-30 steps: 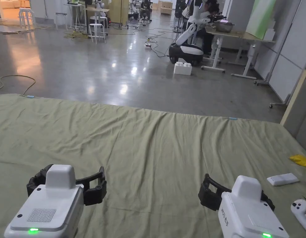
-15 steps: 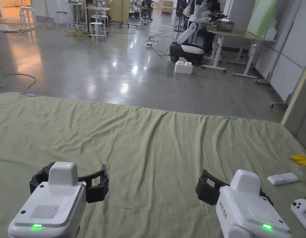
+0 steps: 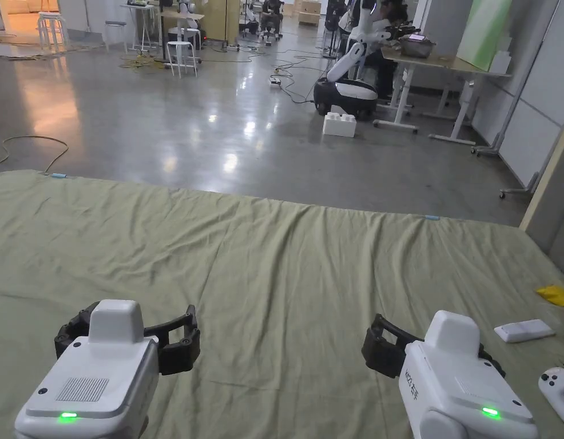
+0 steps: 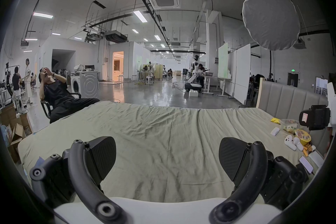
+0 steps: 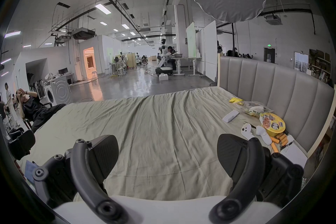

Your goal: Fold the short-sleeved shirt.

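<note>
Green sheet (image 3: 286,268), wrinkled, spread over the bed; no shirt lies on it in any view, so the shirt's place cannot be told.

Left tool (image 4: 167,158) low over the near part of the sheet, jaws wide apart, nothing between them; head view shows it (image 3: 126,337) at lower left, green light lit on its white housing. Right tool (image 5: 167,157) likewise low over the sheet, jaws wide apart, empty; in head view (image 3: 429,354) at lower right, well apart from the left one.

Right edge of the bed, beside the padded headboard (image 5: 272,82): white remote (image 5: 231,116), two white controllers (image 5: 254,132), yellow noodle cup (image 5: 272,125), clear bag (image 5: 256,109), yellow wrapper (image 5: 236,100), orange sticks (image 5: 278,139).

Beyond the bed: polished floor (image 3: 218,114), white block (image 3: 339,124), wheeled white robot (image 3: 346,86) next to a table (image 3: 441,63). Person in black reclines in a chair (image 4: 60,95) off the bed's left corner; washing machine (image 4: 85,84) behind. Round diffuser (image 4: 271,18) hangs overhead.
</note>
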A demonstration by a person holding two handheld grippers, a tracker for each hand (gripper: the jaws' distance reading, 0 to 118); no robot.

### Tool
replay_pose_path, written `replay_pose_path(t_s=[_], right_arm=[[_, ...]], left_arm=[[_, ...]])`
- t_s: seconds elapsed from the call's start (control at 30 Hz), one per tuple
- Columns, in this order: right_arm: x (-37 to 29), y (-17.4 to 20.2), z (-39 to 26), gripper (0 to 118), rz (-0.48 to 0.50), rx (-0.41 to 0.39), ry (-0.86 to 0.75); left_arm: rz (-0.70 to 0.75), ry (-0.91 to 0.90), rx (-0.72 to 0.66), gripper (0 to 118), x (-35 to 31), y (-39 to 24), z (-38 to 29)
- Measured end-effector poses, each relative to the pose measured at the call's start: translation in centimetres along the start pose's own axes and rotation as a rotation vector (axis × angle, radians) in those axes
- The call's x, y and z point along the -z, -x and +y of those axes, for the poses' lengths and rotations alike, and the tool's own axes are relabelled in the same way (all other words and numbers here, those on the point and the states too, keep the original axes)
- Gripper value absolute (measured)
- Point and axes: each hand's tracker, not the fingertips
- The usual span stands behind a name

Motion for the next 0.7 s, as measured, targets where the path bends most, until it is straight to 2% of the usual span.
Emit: replay_pose_path(t_s=[0.33,0.5,0.7], right_arm=[[0.3,-0.1,0.2,111,-0.001,-0.005,0.015],[0.5,-0.1,0.0,111,-0.035,-0.016,0.012],[0.4,-0.7,-0.9,111,0.05,-0.012,-0.033]], left_arm=[[0.014,-0.006,0.012,113,0.0,0.3,-0.1],[0.022,-0.018,0.017,113,0.1,0.5,-0.2],[0.019,-0.025,0.027,114,0.2,0.5,-0.3]])
